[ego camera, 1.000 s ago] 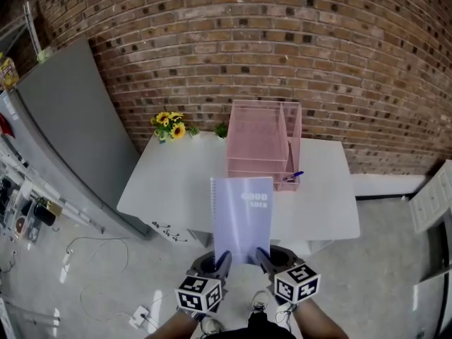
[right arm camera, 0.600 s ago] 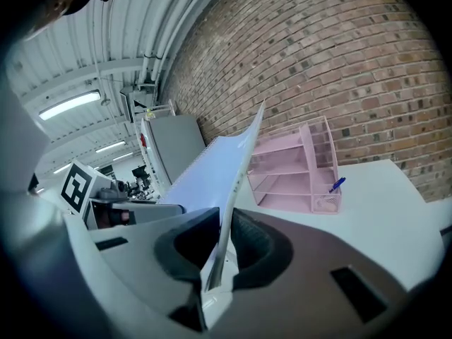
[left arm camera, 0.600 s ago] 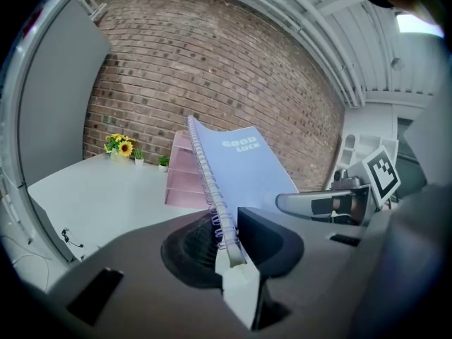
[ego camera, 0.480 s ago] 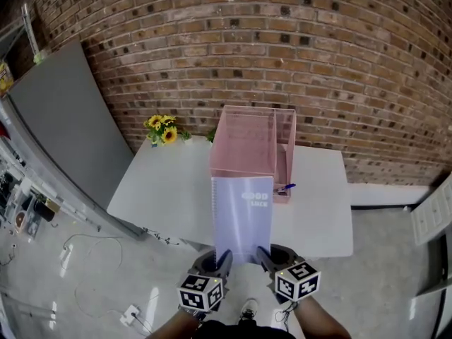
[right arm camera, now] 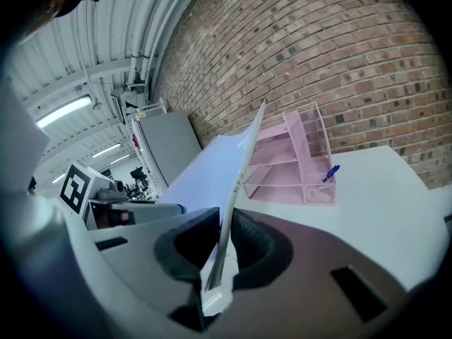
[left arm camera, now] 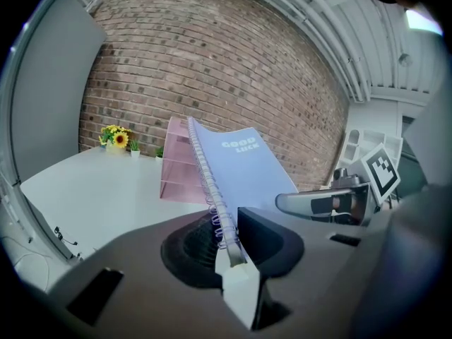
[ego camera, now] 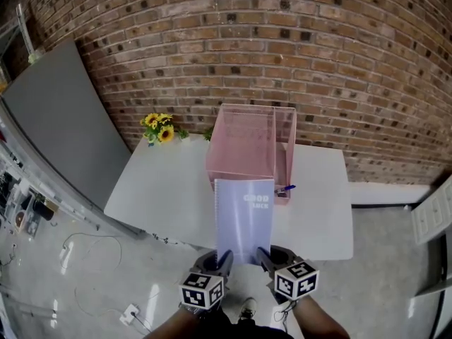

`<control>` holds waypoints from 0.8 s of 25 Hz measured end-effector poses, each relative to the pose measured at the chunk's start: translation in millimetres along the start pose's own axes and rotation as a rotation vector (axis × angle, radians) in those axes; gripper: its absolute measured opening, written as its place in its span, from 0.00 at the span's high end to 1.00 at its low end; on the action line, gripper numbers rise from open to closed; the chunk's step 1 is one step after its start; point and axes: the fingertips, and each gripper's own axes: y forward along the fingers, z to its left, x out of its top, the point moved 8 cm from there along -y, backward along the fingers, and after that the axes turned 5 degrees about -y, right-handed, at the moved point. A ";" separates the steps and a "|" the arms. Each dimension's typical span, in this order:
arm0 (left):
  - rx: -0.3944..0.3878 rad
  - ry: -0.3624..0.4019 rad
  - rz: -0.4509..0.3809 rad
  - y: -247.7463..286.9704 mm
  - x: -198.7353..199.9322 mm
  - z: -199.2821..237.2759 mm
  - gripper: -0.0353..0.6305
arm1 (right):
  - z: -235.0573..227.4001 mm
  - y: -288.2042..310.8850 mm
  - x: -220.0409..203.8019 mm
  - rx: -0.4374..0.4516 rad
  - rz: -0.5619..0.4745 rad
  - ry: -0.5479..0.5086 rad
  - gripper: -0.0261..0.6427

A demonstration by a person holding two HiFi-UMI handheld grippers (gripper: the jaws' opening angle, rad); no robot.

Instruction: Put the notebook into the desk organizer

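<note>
Two grippers, left gripper (ego camera: 224,261) and right gripper (ego camera: 263,258), clamp notebook (ego camera: 245,216) near edge.

The dark grey left gripper (ego camera: 223,258) and right gripper (ego camera: 264,256) each carry a white cube (ego camera: 200,292) with black square markers; their fingers (left arm camera: 265,233) are black.

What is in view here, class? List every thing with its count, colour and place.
spiral-bound lavender notebook: one, lavender, held by both grippers
see-through pink desk organizer: one, pink, table's far side
blue pen: one, blue, organizer's near right compartment
sunflower bunch: one, yellow, table's far left corner
white table: one, white, middle of view
grey panel: one, grey, left of the table
left gripper: one, dark grey, shut on notebook's spiral side
right gripper: one, dark grey, shut on notebook's other side
</note>
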 end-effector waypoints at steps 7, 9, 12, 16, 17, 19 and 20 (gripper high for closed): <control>-0.026 -0.006 0.047 13.6 1.3 25.1 0.84 | -2.8 24.0 -5.4 -0.027 0.027 0.057 0.88; -0.035 -0.006 0.061 17.0 1.8 33.4 0.84 | -3.0 31.6 -8.7 -0.036 0.035 0.075 0.88; -0.044 -0.011 0.081 23.4 0.8 45.1 0.84 | -4.1 42.8 -11.0 -0.049 0.048 0.091 0.88; -0.056 -0.014 0.111 28.7 1.3 57.7 0.84 | -4.3 53.6 -16.4 -0.062 0.059 0.128 0.88; -0.059 -0.013 0.115 29.5 2.5 59.9 0.84 | -3.9 55.8 -15.6 -0.065 0.060 0.135 0.88; -0.065 -0.013 0.122 31.8 4.2 63.7 0.84 | -3.5 59.4 -13.0 -0.071 0.059 0.146 0.88; -0.069 -0.012 0.125 33.2 4.4 65.5 0.84 | -4.2 61.2 -14.5 -0.072 0.062 0.154 0.88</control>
